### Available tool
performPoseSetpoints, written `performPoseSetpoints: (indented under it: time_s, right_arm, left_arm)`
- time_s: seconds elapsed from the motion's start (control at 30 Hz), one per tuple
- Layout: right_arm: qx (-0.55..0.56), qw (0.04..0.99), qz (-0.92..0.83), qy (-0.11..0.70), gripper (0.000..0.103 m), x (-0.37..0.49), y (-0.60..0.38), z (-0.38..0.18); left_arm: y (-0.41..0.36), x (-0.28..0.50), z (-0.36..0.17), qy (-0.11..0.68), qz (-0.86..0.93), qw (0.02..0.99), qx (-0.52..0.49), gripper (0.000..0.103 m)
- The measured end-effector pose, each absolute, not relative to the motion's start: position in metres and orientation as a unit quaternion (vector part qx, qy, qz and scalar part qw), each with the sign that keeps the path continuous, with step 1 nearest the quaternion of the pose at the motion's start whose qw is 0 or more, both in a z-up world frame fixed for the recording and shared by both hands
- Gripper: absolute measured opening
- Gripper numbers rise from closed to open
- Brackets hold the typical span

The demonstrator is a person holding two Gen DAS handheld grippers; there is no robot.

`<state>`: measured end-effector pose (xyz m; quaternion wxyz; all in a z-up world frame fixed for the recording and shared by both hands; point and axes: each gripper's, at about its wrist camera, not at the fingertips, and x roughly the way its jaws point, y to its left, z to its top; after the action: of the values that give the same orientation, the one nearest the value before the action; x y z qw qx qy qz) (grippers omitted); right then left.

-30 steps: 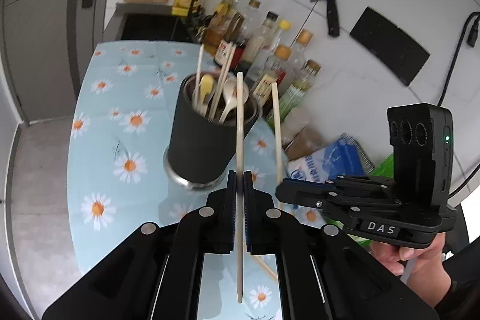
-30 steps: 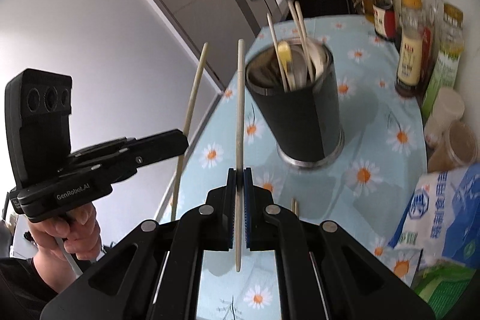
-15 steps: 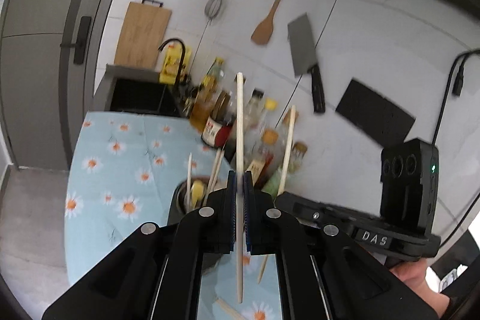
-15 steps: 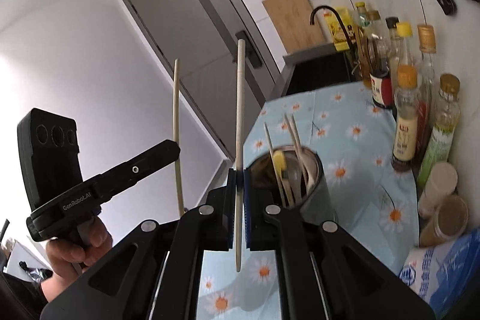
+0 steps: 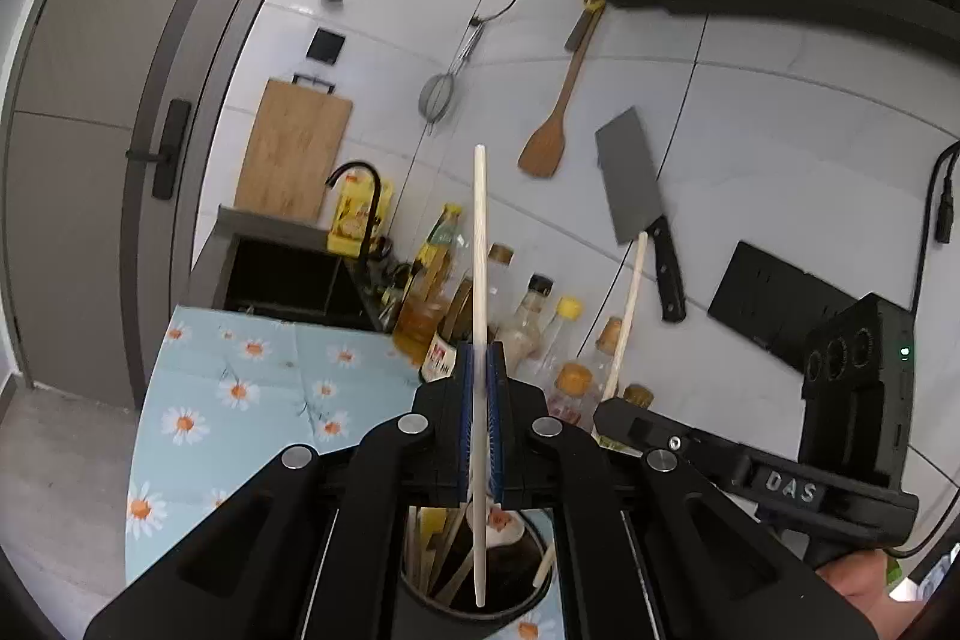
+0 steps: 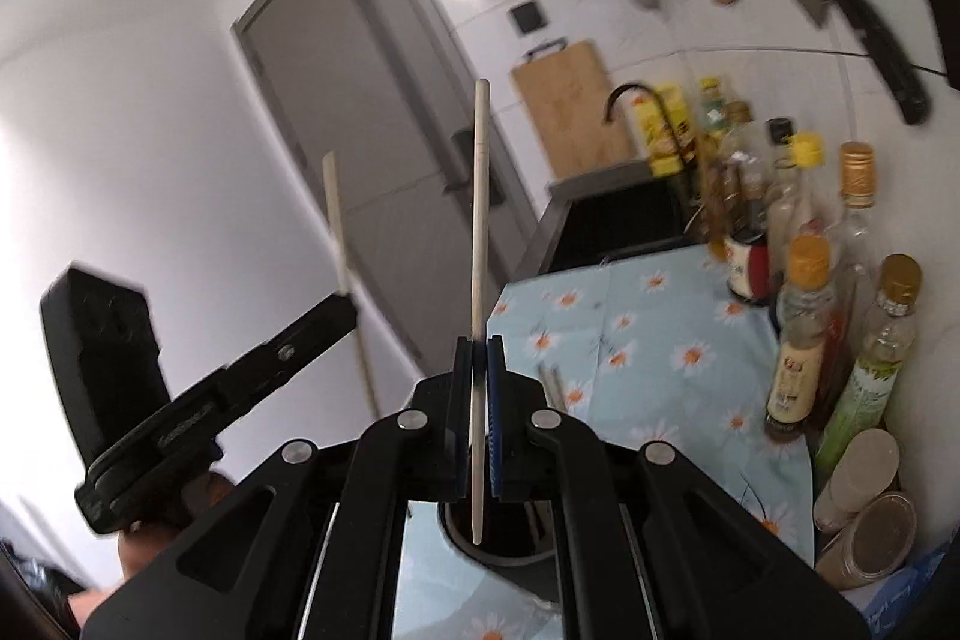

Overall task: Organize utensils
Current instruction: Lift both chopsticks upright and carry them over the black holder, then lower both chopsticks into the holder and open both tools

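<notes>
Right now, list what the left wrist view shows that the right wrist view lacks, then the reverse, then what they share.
Only left wrist: spoons and chopsticks inside the utensil holder, and the black panel on the wall. Only right wrist: two round jars beside the bottles. Both: each hand-held gripper shut on a chopstick, the cleaver, and the cutting board.

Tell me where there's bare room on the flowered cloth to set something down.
The flowered tablecloth is bare between the sink and the utensil holder, on the door side. It is crowded along the tiled wall, where the bottles and jars stand packed.
</notes>
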<state>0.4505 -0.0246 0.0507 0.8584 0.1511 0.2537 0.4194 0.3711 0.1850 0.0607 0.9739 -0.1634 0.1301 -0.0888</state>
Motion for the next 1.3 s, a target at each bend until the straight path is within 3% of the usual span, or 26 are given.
performPoseSetpoints:
  time_s: [0.27,0.67,0.73,1.3]
  right_arm:
    - [0.168,0.871,0.399,0.231,0.006,0.454,-0.026,0.047]
    - [0.157,0.864,0.399,0.263,0.006,0.458,-0.017,0.019]
    - [0.162,0.857,0.406,0.272,0.012,0.459,-0.016,0.019]
    - [0.155,0.859,0.417,0.255,0.012,0.421,-0.034,0.042]
  left_arm:
    - [0.184,0.373,0.057,0.082,-0.093,0.978,-0.169,0.004]
    - [0.174,0.384,0.02,0.111,-0.092,0.977,-0.156,0.004]
    - [0.173,0.382,0.018,0.115,-0.091,0.977,-0.156,0.005]
    - [0.17,0.353,0.034,0.135,-0.079,0.976,-0.153,0.005]
